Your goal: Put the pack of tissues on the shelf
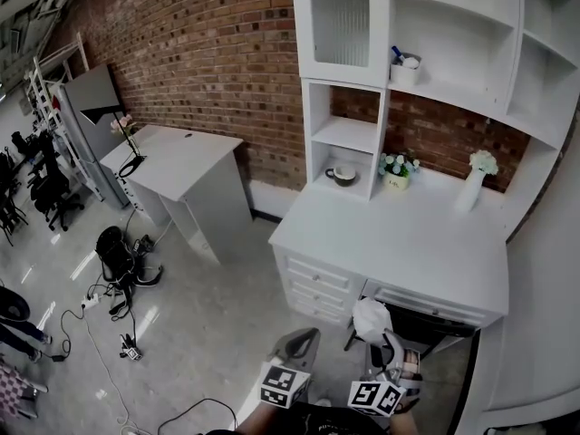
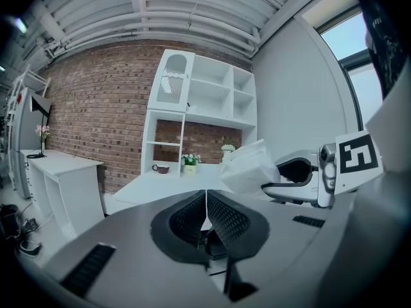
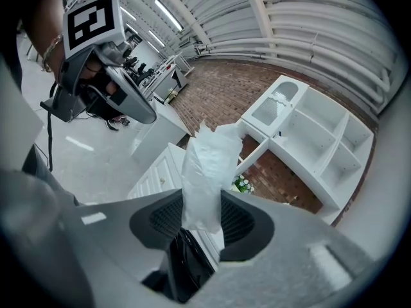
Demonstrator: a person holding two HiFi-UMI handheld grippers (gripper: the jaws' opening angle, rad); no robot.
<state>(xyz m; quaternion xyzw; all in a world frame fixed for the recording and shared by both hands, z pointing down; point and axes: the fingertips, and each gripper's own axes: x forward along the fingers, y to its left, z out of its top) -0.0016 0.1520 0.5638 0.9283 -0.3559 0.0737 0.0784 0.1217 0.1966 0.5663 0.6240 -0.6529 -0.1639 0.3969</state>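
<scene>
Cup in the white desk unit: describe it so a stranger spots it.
Find the white desk against the brick wall. In the open cubby at its back left sits the cup, dark inside, alone; the flower pot stands outside.

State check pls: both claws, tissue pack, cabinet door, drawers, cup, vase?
left claw: shut, empty
right claw: shut on the pack of tissues
pack of tissues: clamped, held in the air
cabinet door: closed
desk drawers: closed
cup: upright
vase: upright
</scene>
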